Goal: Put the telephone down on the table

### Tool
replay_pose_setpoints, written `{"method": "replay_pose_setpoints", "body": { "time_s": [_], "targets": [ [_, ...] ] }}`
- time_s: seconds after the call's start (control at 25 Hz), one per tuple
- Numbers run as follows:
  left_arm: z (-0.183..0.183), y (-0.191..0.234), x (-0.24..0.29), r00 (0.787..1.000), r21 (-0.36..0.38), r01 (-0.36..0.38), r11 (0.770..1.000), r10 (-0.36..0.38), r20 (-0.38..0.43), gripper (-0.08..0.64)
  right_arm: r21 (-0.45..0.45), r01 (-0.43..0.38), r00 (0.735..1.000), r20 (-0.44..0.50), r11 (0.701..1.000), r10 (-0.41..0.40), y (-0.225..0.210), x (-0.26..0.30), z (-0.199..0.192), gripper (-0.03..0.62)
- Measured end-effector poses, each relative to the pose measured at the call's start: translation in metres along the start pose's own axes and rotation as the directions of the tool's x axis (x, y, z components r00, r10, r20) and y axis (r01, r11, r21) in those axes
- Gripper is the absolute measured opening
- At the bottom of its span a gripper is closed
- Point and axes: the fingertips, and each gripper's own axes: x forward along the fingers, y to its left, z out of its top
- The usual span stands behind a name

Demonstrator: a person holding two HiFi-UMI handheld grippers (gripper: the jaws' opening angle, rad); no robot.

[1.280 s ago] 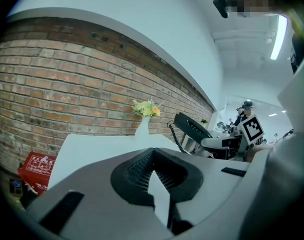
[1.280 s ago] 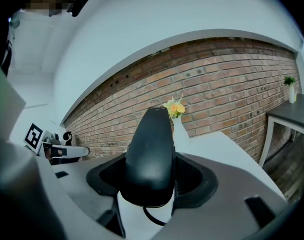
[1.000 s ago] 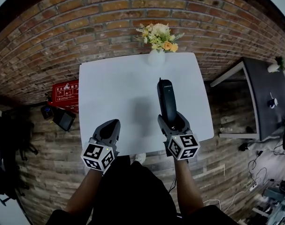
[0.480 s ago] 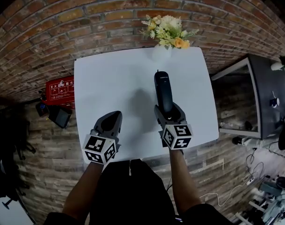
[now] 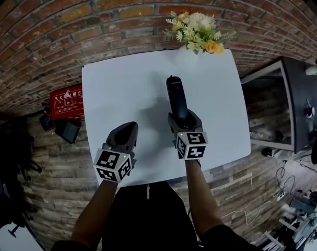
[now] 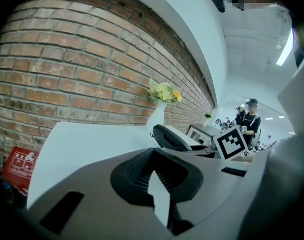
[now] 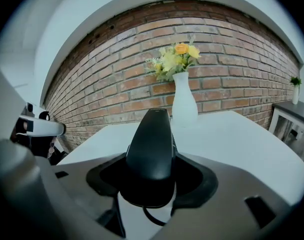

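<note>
Glossy plastic telephone (image 5: 177, 101), smooth matt table (image 5: 121, 88)

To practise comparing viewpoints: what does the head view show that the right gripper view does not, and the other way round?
Only the head view: the left gripper above the near part of the table, and a red box on the floor by the wall.
Only the right gripper view: the white vase seen from the side; from above the flowers largely cover it.
Both: the black telephone held in the jaws of the right gripper, the flowers, the white table and the brick wall.
</note>
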Motion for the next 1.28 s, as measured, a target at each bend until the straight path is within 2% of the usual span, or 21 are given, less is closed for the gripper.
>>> {"method": "replay_pose_setpoints", "body": {
  "time_s": [0.36,1.0,1.28],
  "targets": [
    [-0.005,0.019,0.004,1.0,0.004,-0.001,1.0,0.001,-0.025,0.014,-0.01,0.019,0.998,-0.054,1.0,-0.019,0.006,0.026,-0.015,0.281],
    [-0.003,0.028,0.008,0.999,0.0,0.004,1.0,-0.004,-0.033,0.014,-0.009,0.057,0.992,-0.112,0.998,-0.058,0.008,0.045,-0.023,0.281],
    [-0.003,0.029,0.007,0.999,0.002,0.002,1.0,-0.002,-0.033,0.014,-0.037,0.08,0.987,-0.138,0.996,-0.084,0.01,0.05,-0.022,0.281]
  ]
}}
